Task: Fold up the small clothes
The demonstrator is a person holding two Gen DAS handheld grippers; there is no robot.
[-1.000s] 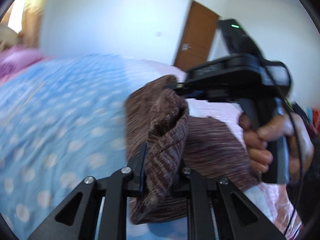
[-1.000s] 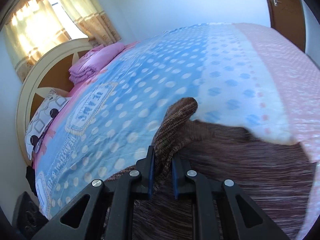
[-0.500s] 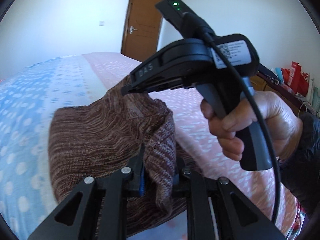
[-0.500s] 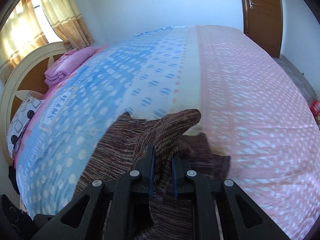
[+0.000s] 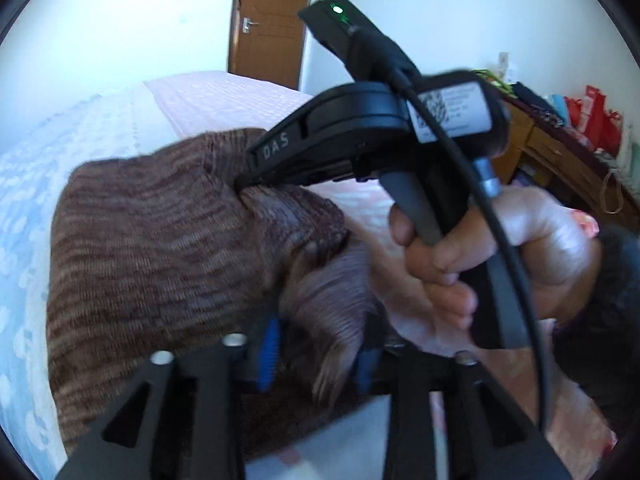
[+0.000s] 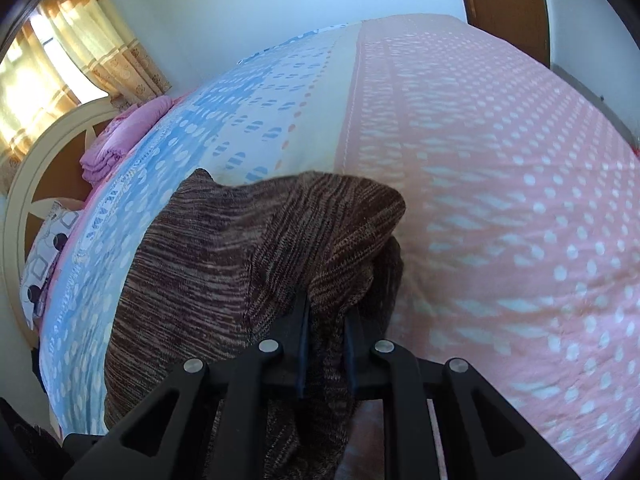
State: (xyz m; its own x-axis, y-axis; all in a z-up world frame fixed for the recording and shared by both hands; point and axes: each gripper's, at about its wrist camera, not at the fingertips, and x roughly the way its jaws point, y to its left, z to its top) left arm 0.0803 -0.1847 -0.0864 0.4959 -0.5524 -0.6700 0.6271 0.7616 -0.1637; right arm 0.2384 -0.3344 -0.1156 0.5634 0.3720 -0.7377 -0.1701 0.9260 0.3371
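Note:
A brown striped knit garment [image 5: 160, 248] lies folded over on the bed and also shows in the right wrist view [image 6: 224, 264]. My left gripper [image 5: 316, 348] has its blue-padded jaws parted, with a loose edge of the knit between them. My right gripper [image 6: 326, 344] is shut on a bunched corner of the garment. It also shows in the left wrist view [image 5: 244, 178], close in front, held by a hand and pinching the cloth's upper fold.
The bed [image 6: 500, 168] has a pink dotted sheet on the right and a blue dotted one [image 6: 168, 168] on the left. A folded purple cloth [image 6: 120, 140] and a headboard [image 6: 48, 152] lie far left. A wooden door [image 5: 272, 20] and a cluttered wooden desk [image 5: 560, 152] stand behind.
Both grippers carried the garment's edge over toward the pink side, folding it. My left jaws have parted from their tight grip on the cloth.

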